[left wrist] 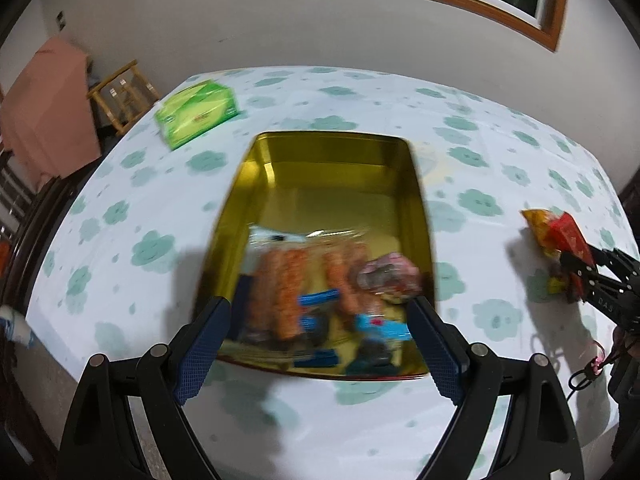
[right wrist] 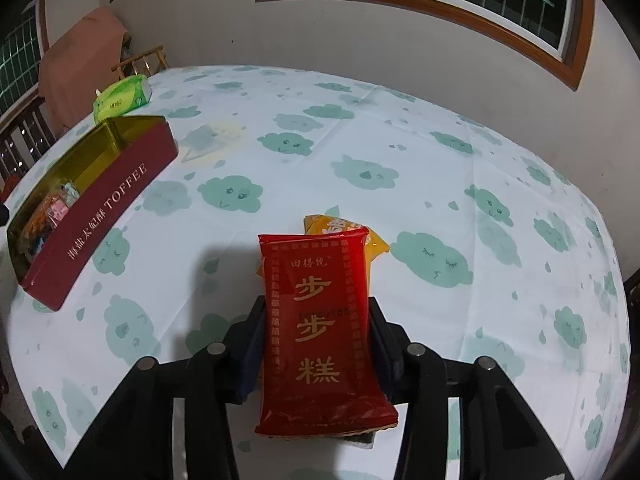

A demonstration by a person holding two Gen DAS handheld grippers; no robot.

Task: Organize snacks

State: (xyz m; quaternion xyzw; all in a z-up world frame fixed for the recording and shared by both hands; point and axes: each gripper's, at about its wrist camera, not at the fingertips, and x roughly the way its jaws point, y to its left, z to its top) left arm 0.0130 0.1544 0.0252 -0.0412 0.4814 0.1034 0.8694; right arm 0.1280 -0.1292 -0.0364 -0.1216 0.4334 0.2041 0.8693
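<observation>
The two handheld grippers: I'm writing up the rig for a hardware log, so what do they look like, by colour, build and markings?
The left gripper has black angular linkage arms with round silver pivot pins, and blue fingers with a fine dotted grip texture. The right gripper has the same black frame and silver pins; its finger pads look dark blue. Seen from the left wrist view, its body bears faint white lettering, too blurred to read.

white wall [right wrist: 200,12], wood-framed window [right wrist: 440,4], perhaps a draped chair [right wrist: 76,52] behind.

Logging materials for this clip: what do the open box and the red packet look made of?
Box: likely painted metal tin, mirror-like gold inside reflecting the snacks. Red packet: glossy plastic film, wrinkled with crimped ends, held between the right gripper's jaws.
</observation>
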